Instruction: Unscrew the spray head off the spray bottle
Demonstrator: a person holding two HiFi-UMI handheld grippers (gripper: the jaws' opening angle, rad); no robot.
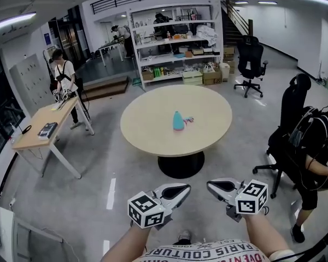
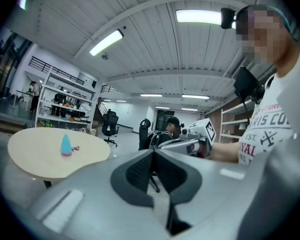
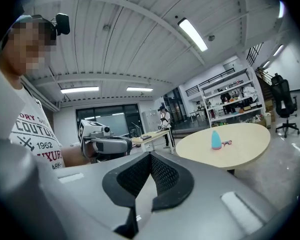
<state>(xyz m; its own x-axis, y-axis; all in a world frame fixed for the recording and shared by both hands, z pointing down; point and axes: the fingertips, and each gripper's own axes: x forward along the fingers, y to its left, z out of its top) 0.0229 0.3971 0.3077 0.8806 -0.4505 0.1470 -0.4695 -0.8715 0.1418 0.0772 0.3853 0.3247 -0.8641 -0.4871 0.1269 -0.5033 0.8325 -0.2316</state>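
The small pink spray head seems off, lying just beside the teal plastic spray bottle on the round beige worktop, so the far-off left gripper and right gripper, jaws closed and empty, likely need do nothing.

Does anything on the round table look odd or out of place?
The teal bottle stands upright with no head on top; a small pink piece, likely the spray head, lies beside it. No spill shows.

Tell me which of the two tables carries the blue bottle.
The round table, in the room's middle, carries the bottle; the other, at the left, is a rectangular desk.
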